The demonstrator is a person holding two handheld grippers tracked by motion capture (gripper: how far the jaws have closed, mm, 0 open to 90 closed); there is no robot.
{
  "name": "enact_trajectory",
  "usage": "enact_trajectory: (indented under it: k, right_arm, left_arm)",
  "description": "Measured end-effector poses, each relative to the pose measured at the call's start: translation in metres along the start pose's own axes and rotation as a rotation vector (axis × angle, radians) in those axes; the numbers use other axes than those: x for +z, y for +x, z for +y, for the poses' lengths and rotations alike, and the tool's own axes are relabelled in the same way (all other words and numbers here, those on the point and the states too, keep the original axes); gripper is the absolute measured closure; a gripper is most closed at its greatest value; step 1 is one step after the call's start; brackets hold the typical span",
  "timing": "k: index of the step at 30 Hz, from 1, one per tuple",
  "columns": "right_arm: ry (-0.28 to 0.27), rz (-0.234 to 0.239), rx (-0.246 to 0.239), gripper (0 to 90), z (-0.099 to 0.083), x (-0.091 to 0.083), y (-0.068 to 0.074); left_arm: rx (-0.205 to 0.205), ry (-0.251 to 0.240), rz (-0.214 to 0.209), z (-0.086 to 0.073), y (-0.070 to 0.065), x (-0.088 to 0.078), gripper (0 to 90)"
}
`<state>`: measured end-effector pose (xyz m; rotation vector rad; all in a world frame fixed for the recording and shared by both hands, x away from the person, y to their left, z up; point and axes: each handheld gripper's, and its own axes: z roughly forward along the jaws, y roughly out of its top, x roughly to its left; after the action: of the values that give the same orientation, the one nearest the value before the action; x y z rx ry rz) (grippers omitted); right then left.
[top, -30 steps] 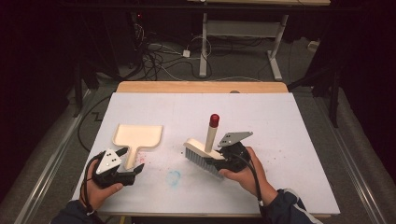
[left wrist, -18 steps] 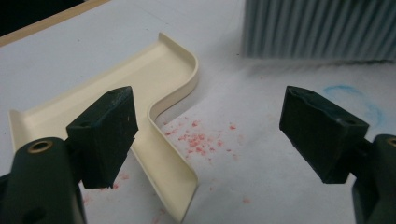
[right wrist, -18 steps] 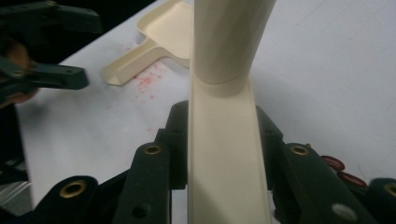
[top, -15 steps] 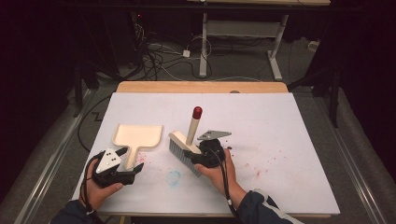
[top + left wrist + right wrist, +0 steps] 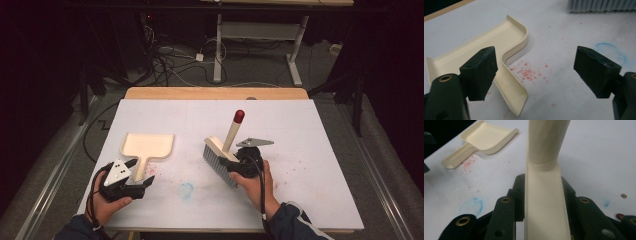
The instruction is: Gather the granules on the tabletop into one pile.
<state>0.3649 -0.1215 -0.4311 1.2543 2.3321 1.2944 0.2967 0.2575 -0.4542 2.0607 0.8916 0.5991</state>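
High view: the right claw (image 5: 239, 161) is clenched on the cream block of a hand brush (image 5: 220, 155), whose grey bristles touch the white bench (image 5: 300, 130) just left of that claw, while its cream handle with a red tip rises tilted above the claw. Right gripper view has the brush (image 5: 544, 182) standing straight up between the two black jaws, both pressed against its flat sides. Left gripper view: the left claw (image 5: 536, 72) is released, its jaws wide apart with nothing between the pads. A cream dustpan (image 5: 499, 50) lies flat on the bench just ahead of that claw, its handle running back toward the left jaw and passing partly under it. Red crumbs (image 5: 529, 73) are scattered on the bench between the jaws, just right of the dustpan handle. A faint blue ring (image 5: 186, 190) marks the bench between the two claws.
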Motion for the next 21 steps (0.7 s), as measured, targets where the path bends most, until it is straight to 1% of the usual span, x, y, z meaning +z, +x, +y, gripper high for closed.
enact_trajectory:
  k: [1,2,5,6,7,8,9,10,11,12,14,15,16,17,18,19,20,21]
  right_arm:
    - [0.000,0.000,0.000,67.2,0.000,0.000,0.000]
    - [-0.023,0.019,-0.031,67.2,0.003,-0.009,0.004]
    - [-0.054,0.042,-0.070,67.2,0.008,-0.024,0.010]
    - [-0.067,0.046,-0.091,67.2,0.010,-0.031,0.010]
    - [-0.074,0.042,-0.103,67.1,0.010,-0.036,0.010]
    - [-0.074,0.042,-0.103,67.1,0.010,-0.036,0.010]
    - [-0.098,0.033,-0.141,67.1,0.011,-0.050,0.005]
    - [-0.098,0.033,-0.141,67.1,0.011,-0.050,0.005]
    - [-0.114,-0.029,-0.168,67.1,0.009,-0.060,-0.002]
    - [-0.114,-0.029,-0.168,67.1,0.009,-0.060,-0.002]
    - [-0.122,-0.085,-0.210,67.1,0.007,-0.066,-0.012]
    - [-0.120,-0.165,-0.266,67.2,0.005,-0.069,-0.023]
    - [-0.118,-0.198,-0.284,67.2,0.004,-0.068,-0.027]
    - [-0.118,-0.198,-0.284,67.2,0.004,-0.068,-0.027]
    - [-0.089,-0.271,-0.285,67.2,0.000,-0.064,-0.040]
    - [-0.089,-0.271,-0.285,67.2,0.000,-0.064,-0.040]
    - [-0.053,-0.303,-0.276,67.2,-0.004,-0.057,-0.048]
    - [-0.053,-0.303,-0.276,67.2,-0.004,-0.057,-0.048]
  left_arm:
    - [-0.002,-0.001,-0.001,0.000,0.000,0.001,18.7]
    - [0.001,0.001,-0.003,0.000,0.000,0.001,18.7]
    - [0.008,0.007,-0.005,0.001,-0.001,0.002,18.7]
    - [0.010,0.009,-0.006,0.000,-0.002,0.001,18.7]
    - [0.011,0.009,-0.005,0.000,-0.002,0.001,18.7]
    - [0.012,0.010,-0.005,0.000,-0.002,0.001,18.7]
    - [0.014,0.010,-0.004,0.000,-0.001,0.000,18.7]
    - [0.014,0.010,-0.004,0.000,-0.001,0.000,18.7]
    - [0.014,0.010,-0.004,0.000,-0.001,0.000,18.7]
    - [0.016,0.013,-0.004,0.000,-0.001,0.000,18.7]
    - [0.020,0.015,-0.005,0.000,-0.002,0.001,18.8]
    - [0.025,0.018,-0.005,0.001,-0.002,0.001,18.9]
    - [0.029,0.020,-0.004,0.001,-0.003,0.001,18.9]
    - [0.033,0.021,-0.003,0.001,-0.003,0.002,18.9]
    - [0.037,0.025,-0.002,0.002,-0.003,0.002,18.9]
    - [0.037,0.023,-0.003,0.002,-0.004,0.002,18.9]
    - [0.038,0.024,-0.003,0.002,-0.004,0.003,19.0]
    - [0.042,0.028,-0.002,0.002,-0.003,0.003,19.0]
